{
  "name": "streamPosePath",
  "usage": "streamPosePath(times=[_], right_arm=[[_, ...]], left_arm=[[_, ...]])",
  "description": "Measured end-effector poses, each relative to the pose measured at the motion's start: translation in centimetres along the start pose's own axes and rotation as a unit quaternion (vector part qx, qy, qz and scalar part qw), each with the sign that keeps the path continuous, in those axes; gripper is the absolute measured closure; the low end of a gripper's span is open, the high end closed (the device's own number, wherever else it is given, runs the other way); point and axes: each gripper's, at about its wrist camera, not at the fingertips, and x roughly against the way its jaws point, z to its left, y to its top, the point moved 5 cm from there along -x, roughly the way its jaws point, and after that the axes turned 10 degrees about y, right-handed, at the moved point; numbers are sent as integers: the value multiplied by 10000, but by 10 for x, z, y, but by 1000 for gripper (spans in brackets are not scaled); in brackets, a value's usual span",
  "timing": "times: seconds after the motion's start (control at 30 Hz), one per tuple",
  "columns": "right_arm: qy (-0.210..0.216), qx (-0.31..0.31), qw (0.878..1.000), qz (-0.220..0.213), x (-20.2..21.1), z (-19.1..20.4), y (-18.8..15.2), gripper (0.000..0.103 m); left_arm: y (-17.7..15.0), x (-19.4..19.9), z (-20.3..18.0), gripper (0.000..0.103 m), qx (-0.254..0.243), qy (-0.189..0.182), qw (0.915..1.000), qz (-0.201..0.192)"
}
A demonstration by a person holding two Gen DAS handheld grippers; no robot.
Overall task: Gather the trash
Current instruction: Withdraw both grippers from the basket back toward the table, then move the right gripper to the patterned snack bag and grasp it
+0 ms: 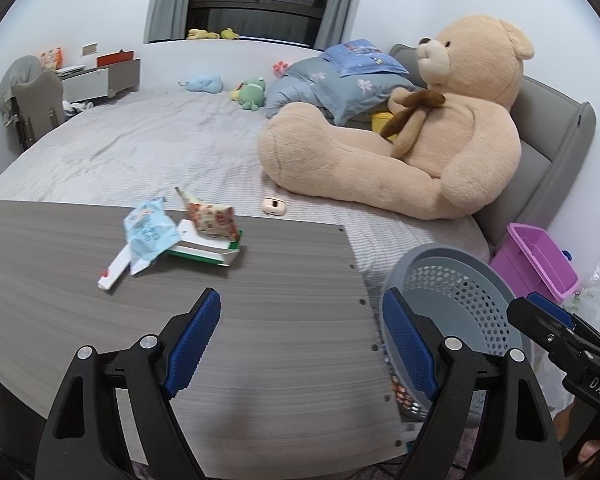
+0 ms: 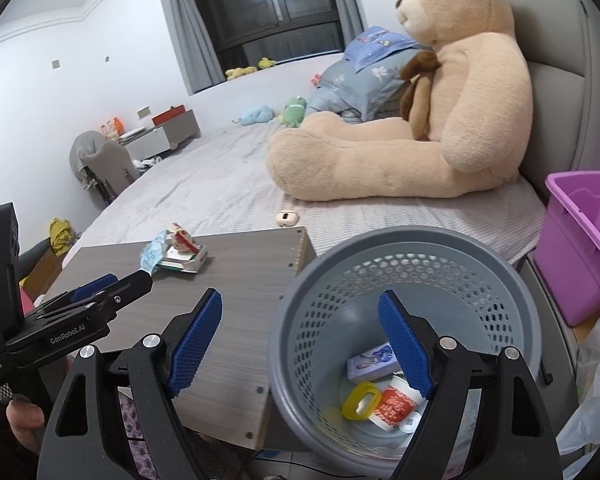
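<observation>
A small heap of trash lies on the grey wooden board (image 1: 260,320): a pale blue wrapper (image 1: 150,234), a red patterned wrapper (image 1: 212,220) and a flat green-and-white box (image 1: 204,250). My left gripper (image 1: 300,336) hovers open over the board's near right part, with nothing between its pads. A grey perforated bin (image 2: 400,280) stands to the right of the board, holding a small blue box (image 2: 370,362), a yellow ring (image 2: 360,398) and a red-and-white lid (image 2: 396,404). My right gripper (image 2: 300,336) is open above the bin's left rim, empty.
Behind the board lies a bed (image 1: 148,148) with a big tan teddy bear (image 1: 420,136), a folded quilt and small plush toys. A small beige device (image 1: 273,205) lies on the sheet. A purple tub (image 2: 580,236) and a plastic bag (image 2: 596,380) stand at right.
</observation>
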Motion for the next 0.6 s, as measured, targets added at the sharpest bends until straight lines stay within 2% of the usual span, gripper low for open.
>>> streamPosePath(times=[0.6], right_arm=[[500, 540, 9966, 365, -74, 74, 18, 24]], left_arm=[[11, -10, 100, 23, 590, 580, 9966, -43]])
